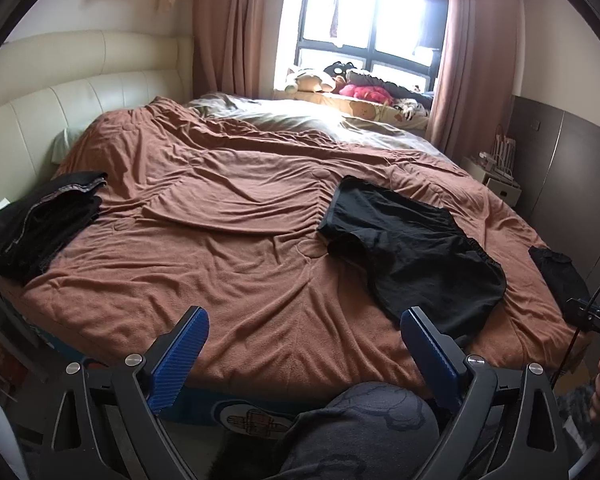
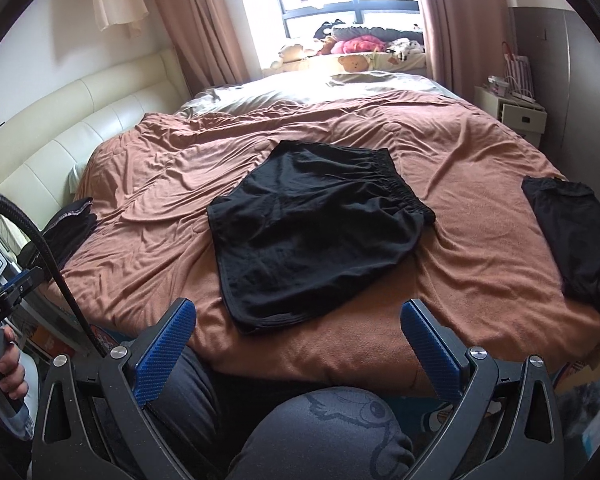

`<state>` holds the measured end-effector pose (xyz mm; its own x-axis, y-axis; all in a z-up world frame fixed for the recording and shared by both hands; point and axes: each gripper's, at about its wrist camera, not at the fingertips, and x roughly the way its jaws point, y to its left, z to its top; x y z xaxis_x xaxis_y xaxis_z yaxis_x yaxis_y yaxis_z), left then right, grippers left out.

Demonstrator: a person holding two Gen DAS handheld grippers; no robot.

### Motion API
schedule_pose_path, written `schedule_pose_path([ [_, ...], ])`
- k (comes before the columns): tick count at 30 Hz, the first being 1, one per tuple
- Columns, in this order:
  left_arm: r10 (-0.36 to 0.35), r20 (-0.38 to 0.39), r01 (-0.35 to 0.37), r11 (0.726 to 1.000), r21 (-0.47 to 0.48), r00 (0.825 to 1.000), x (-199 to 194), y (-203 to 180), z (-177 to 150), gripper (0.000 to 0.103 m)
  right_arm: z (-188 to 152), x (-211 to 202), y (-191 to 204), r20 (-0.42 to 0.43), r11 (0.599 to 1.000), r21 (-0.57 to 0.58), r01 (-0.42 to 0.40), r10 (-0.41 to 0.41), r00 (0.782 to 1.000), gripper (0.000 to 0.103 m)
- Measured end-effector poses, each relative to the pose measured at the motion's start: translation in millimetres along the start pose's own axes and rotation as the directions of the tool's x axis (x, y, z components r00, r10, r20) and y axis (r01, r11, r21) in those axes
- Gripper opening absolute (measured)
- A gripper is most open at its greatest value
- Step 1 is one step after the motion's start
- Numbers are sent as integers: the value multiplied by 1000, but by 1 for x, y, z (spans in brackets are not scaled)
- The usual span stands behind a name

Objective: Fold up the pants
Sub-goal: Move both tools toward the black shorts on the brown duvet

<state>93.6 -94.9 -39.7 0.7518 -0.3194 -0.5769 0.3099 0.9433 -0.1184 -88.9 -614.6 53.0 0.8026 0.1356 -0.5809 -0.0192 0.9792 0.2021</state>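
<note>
**Black shorts lie flat mid-bed, both grippers spread and empty**

The black shorts (image 2: 320, 224) lie spread on the brown bedspread (image 2: 480, 240), in the centre of the right wrist frame and at centre right of the left wrist frame (image 1: 412, 248). The elastic waistband sits toward the upper right, the leg hems toward the lower left. The cloth is loosely wrinkled, unfolded.

The right gripper (image 2: 300, 328) hangs at the bottom of its frame, blue-padded fingers (image 2: 168, 344) wide apart, short of the shorts' near hem and touching nothing. The left gripper (image 1: 304, 336) is likewise spread at the bottom of its frame, holding nothing; its right finger overlaps the shorts' near edge in the picture, and I cannot tell whether it touches.

A folded black garment (image 2: 576, 236) lies at the right edge of the bed. A dark pile of clothes (image 1: 40, 220) rests at the left edge, by the cream headboard (image 1: 80, 80). The person's knee in grey printed trousers (image 2: 332, 432) fills the bottom centre. Stuffed toys (image 1: 340, 80) line the window sill at the top.
</note>
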Motion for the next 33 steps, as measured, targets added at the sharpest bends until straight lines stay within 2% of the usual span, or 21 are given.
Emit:
schedule_pose_path([
  [5,-53,-56,52,999,-13,997,23,-14,4,91,2,10,-11,-5,1000,23,9,-9,1000,103],
  [11,-84,-88,83,996,-13,993,42,-36,12,89,5,23,-24,-4,999,50,0,0,1000,102],
  [13,-99,-108,98,995,-19,989,48,-42,14,89,6,29,-32,-4,998,66,-14,15,1000,95],
  [21,-176,-155,170,984,-50,972,65,-73,18,84,15,46,-48,-3,996,84,-22,22,1000,94],
  [27,-227,-217,212,973,-89,949,88,-95,7,82,15,54,-57,-5,996,90,-23,23,1000,89],
  [33,-253,-292,220,965,-141,922,120,-109,-12,79,14,67,-74,-22,992,125,-27,30,999,85],
])
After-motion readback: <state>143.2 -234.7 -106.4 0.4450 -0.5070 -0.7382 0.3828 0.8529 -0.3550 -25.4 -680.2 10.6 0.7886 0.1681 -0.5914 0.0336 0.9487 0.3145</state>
